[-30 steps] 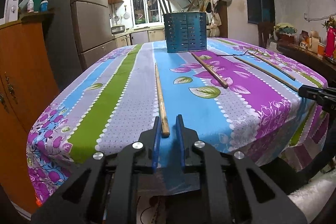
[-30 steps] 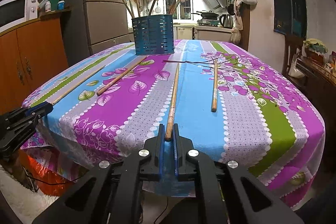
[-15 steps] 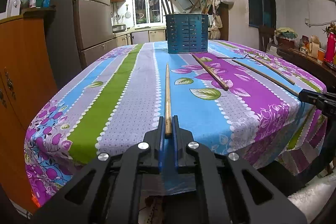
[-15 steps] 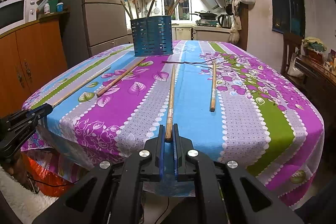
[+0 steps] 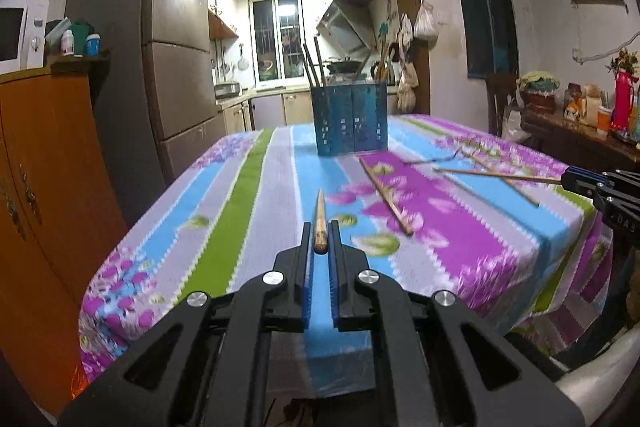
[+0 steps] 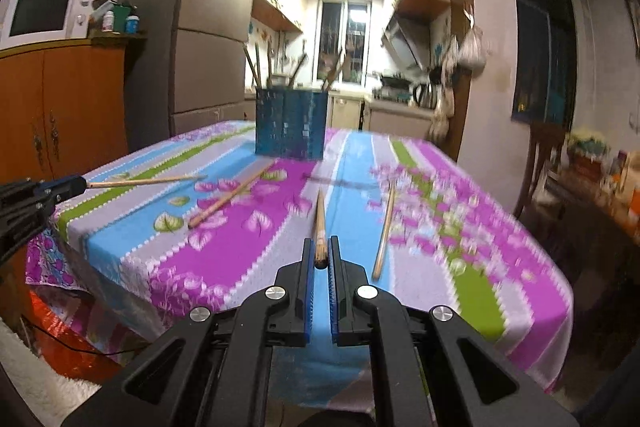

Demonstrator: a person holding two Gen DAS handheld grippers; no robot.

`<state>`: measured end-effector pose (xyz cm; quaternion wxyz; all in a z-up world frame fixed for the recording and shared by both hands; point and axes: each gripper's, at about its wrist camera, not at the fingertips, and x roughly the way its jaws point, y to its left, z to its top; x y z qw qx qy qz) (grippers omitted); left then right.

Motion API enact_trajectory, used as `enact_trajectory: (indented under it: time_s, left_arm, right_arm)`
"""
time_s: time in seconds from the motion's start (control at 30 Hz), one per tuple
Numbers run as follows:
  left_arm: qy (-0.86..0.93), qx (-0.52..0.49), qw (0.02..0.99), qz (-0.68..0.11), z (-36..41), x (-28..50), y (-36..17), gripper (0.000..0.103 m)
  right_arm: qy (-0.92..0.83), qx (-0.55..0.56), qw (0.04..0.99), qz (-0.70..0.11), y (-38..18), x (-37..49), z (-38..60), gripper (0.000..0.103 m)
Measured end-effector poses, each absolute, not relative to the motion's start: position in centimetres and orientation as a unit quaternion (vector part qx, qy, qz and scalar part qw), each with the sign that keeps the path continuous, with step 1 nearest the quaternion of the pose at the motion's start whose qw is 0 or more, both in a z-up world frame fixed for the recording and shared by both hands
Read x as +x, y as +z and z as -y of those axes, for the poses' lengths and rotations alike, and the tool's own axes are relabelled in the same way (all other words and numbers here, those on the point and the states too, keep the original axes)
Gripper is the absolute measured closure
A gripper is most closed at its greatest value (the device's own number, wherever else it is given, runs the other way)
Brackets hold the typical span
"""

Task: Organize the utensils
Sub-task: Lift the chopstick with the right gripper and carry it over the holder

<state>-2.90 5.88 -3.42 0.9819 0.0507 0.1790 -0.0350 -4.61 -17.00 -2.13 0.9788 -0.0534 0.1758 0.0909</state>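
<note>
**Two chopsticks pinched at once, each by its blunt end**

Two grippers, each closed on one wooden chopstick: the left gripper clamps the thick butt of the left chopstick between its ribbed blue pads, and the right gripper holds the right chopstick the same way; both sticks jut forward over the near edge of the tabletop, tips clear of the cloth. To my eye the step in hand is the carry to the holder; the grip sits at the very end, so each long stick can pivot or droop; keeping the wrists level and the motion slow should stop the tips swinging; they will need tilting tip-down before they meet the rim, and the two sticks are best fed in one after the other.

The sticks are slim, round, tapered and pale, darker and worn at the butt; smooth wood on hard pads may slip. The tablecloth is glossy, striped in blue, green, grey and purple with leaves. Two loose chopsticks lie mid-table, and a thin dark twig-like piece lies beyond them, its nature unclear. Near the far edge stands the blue utensil holder, boxy, perforated plastic, already bristling with upright sticks.
</note>
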Motion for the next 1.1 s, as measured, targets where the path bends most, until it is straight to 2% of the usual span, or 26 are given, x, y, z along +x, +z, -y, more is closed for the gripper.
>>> enact_trajectory:
  time_s: [0.5,1.1]
  left_arm:
    - [-0.04,0.035,0.988,-0.148,-6.3,0.6,4.3,0.098]
    - [-0.117,0.01,0.976,-0.184,-6.0,8.3,13.2,0.098]
  right_arm:
    - [0.139,-0.055,0.983,-0.104,6.9,-1.1,17.6,0.095]
    - [0.217,-0.015,0.959,-0.181,14.1,5.6,17.1,0.095]
